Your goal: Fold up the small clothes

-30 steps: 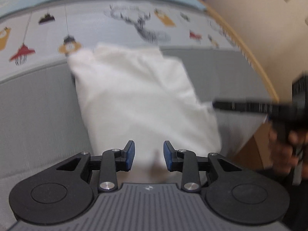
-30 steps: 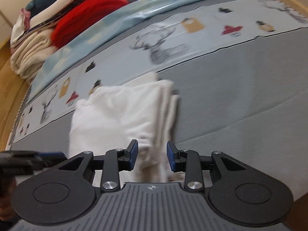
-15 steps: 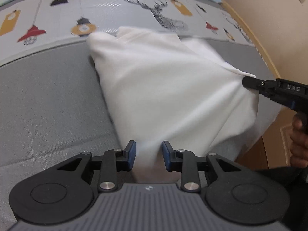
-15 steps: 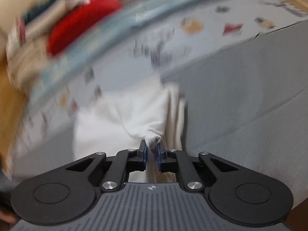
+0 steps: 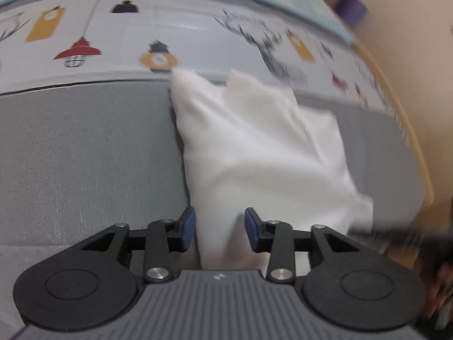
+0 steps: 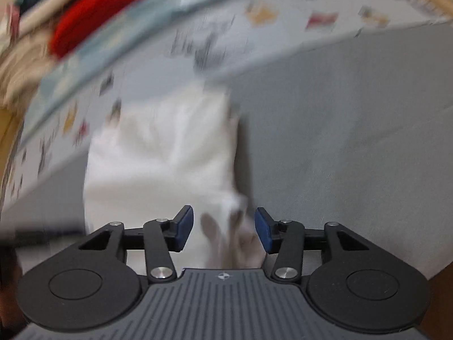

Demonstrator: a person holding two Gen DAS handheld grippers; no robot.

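The folded white cotton garment (image 5: 254, 153) lay on the grey printed bedspread (image 5: 85, 155), long axis running straight ahead from both tongs. Left tongs (image 5: 220, 228) and right tongs (image 6: 223, 228) gaped wide, empty, straddling its near edge.

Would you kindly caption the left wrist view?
Open left gripper straddling the near edge of a folded white garment on grey bedding.
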